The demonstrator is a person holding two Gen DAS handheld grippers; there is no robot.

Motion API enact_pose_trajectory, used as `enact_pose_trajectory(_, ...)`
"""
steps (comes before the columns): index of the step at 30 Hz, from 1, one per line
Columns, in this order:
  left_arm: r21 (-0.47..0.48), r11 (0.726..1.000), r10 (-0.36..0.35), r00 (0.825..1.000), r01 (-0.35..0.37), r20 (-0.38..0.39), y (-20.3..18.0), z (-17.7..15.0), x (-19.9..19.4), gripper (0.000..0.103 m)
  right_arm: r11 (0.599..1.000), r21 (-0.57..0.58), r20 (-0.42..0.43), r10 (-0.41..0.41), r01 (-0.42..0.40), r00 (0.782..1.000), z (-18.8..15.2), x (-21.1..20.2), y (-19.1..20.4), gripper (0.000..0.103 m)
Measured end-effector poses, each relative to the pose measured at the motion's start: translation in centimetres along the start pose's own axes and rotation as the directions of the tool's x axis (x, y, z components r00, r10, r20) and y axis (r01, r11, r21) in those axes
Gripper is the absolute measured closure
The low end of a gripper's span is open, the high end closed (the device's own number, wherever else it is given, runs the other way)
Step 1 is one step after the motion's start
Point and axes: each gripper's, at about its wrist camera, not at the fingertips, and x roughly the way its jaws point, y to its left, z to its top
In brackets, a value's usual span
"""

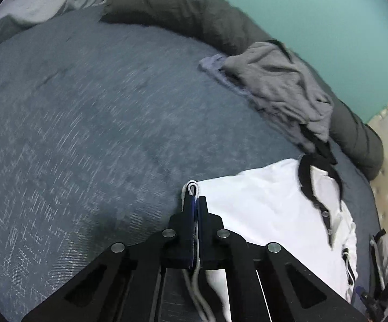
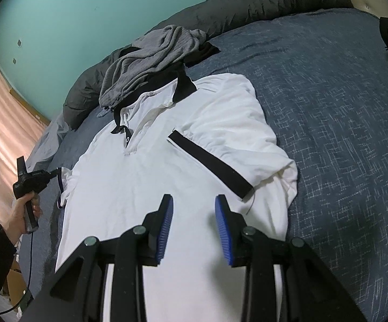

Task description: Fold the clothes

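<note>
A white polo shirt [image 2: 151,177] with black collar and black sleeve bands lies front-up and spread flat on a bed [image 2: 328,123] covered in blue-grey woven cloth. Everything here is placed against that shirt.

The left hand-held gripper [image 1: 194,201] is clamped on the edge of the shirt's sleeve: its two fingers are pressed together, and a thin fold of white cloth with a dark trim line stands up between them and pokes out past the tips. In the right wrist view this gripper [image 2: 57,173] shows at the shirt's left sleeve, held by a hand [image 2: 23,214] in a dark sleeve, with a cable hanging from it.

The right hand-held gripper [image 2: 194,201] hovers over the lower front of the shirt. Its blue-padded fingers [image 2: 164,225] stand apart with only flat white cloth seen between them; they grip nothing.

Just beyond the shirt's collar sits a crumpled grey garment [image 2: 151,53], heaped on something black and overlapping the collar's edge. Behind that heap a long dark grey bolster [image 2: 247,8] runs along the far edge of the bed, against a teal wall [image 2: 73,13]. Beyond the shirt's left sleeve is a pinkish curtain [image 2: 3,123]. The shirt's right sleeve, with its black band [image 2: 212,163], lies folded slightly inward on the bed cover.
</note>
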Motion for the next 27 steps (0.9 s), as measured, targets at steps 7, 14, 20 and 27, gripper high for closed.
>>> enact_pose_trajectory(7, 0.116, 0.991, -0.068, 0.998, 0.067, -0.002, -7.0, 0.5, -2.3, 0.101, 1.0, 0.016, 0.017, 0.015, -0.015, 1.0, 0.3, -0.6, -0.3, 0.071)
enact_pose_trajectory(14, 0.258, 0.957, -0.116, 0.99, 0.131, -0.075, -15.5, -2.3, -1.1, 0.101, 0.999, 0.035, 0.042, 0.03, -0.031, 0.999, 0.8, -1.6, -0.7, 0.071)
enact_pose_trajectory(20, 0.337, 0.931, -0.081, 0.978, 0.143, -0.191, -19.9, -6.6, 2.0, 0.101, 0.998, 0.046, 0.044, 0.041, -0.043, 0.998, 1.0, -1.7, -0.8, 0.071)
enact_pose_trajectory(27, 0.321, 0.932, -0.113, 0.977, 0.168, -0.182, -19.7, -7.4, -0.7, 0.074, 0.997, 0.054, 0.051, 0.055, -0.058, 0.997, 1.1, -2.0, -0.9, 0.071)
